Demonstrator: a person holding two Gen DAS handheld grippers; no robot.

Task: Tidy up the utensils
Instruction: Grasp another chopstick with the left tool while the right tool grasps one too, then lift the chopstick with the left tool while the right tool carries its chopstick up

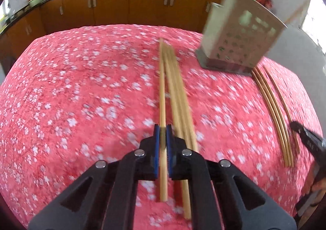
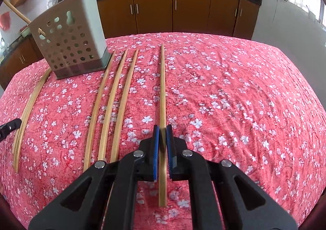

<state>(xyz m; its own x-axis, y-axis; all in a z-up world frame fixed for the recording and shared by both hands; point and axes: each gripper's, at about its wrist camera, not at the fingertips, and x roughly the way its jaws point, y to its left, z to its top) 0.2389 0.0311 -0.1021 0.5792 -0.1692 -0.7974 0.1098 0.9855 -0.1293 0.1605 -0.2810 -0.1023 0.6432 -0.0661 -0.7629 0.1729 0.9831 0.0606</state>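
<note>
- left gripper (image 1: 162, 128) is pinched on one chopstick (image 1: 162, 87) — others (image 1: 179, 95) lie just beside it.
- perforated holder (image 2: 70, 42) already holds a few sticks.
- three chopsticks (image 2: 111, 103) are left on the cloth (image 2: 244, 97).
- right gripper (image 2: 162, 128) is clamped on a chopstick (image 2: 162, 87).

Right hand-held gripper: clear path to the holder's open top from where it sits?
Probably yes. The right hand-held gripper is shut on one chopstick, and the holder stands upright ahead on its left. Only three loose chopsticks lie flat between them; nothing stands in the way.
</note>
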